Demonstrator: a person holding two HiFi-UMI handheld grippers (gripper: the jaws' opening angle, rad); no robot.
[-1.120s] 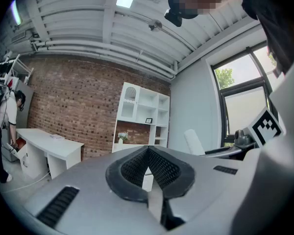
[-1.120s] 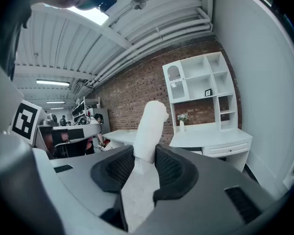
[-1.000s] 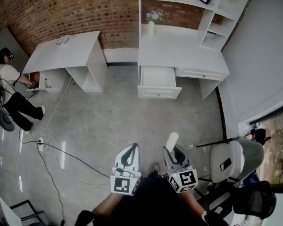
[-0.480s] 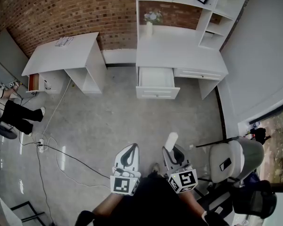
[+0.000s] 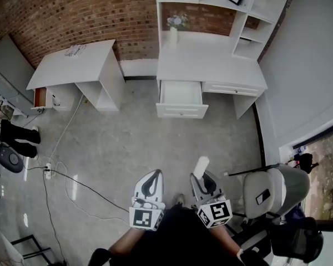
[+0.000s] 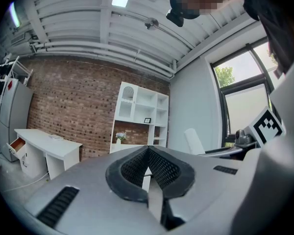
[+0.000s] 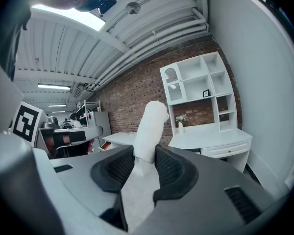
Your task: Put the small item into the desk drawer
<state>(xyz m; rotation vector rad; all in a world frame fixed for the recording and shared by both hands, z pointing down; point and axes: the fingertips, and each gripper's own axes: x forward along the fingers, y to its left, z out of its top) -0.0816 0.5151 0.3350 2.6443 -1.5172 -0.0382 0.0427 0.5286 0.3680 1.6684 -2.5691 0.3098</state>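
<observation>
Head view: the left gripper (image 5: 153, 173) and the right gripper (image 5: 203, 177) sit side by side, both pointing toward the white desk (image 5: 211, 65). The desk stands well ahead of them across the concrete floor (image 5: 127, 143).

Right gripper: in the right gripper view, the jaws of the right gripper (image 7: 146, 156) stand partly apart and are clamped on the small white item (image 7: 150, 126). This is a cylinder with a rounded end. Its lower end sits between the two ribbed pads, and the rest projects forward and upward past the jaw tips. In the head view the small white item (image 5: 201, 166) shows as a white stub ahead of the jaws.

Left gripper: in the left gripper view, the jaws of the left gripper (image 6: 148, 153) meet at their tips with nothing between them.

Desk drawer (image 5: 180, 113): pulled out, well ahead of both grippers. An office chair (image 5: 272, 188) stands just to the right of the right gripper.
</observation>
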